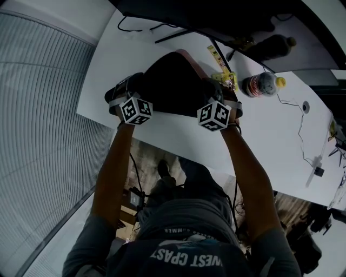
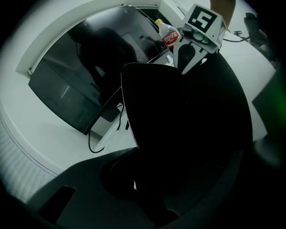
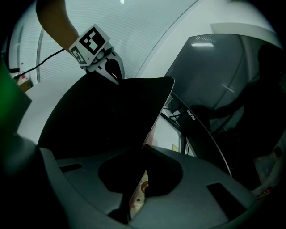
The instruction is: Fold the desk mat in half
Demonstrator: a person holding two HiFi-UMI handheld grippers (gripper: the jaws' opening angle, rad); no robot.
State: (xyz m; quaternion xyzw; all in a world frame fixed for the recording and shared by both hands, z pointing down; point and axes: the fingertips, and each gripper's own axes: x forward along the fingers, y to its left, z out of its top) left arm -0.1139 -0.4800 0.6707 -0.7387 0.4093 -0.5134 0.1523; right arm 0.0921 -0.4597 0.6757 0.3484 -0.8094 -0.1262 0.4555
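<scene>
The black desk mat (image 1: pixel 173 81) is lifted off the white desk (image 1: pixel 162 135), its near edge raised and curling toward the monitor. My left gripper (image 1: pixel 125 92) is shut on the mat's left near corner, and my right gripper (image 1: pixel 218 96) is shut on the right near corner. In the left gripper view the mat (image 2: pixel 187 116) fills the space between the jaws of the left gripper (image 2: pixel 138 179), with the right gripper (image 2: pixel 190 56) pinching its far corner. In the right gripper view the mat (image 3: pixel 103 120) runs from the right gripper (image 3: pixel 139 159) across to the left gripper (image 3: pixel 115 71).
A dark monitor (image 1: pixel 205 13) stands at the desk's back, close behind the mat. A red-labelled bottle (image 1: pixel 261 84) and a dark bottle (image 1: pixel 270 46) lie to the right, beside a yellow item (image 1: pixel 221 67). Cables (image 1: pixel 300 135) trail over the desk's right part. The desk's near edge is under my arms.
</scene>
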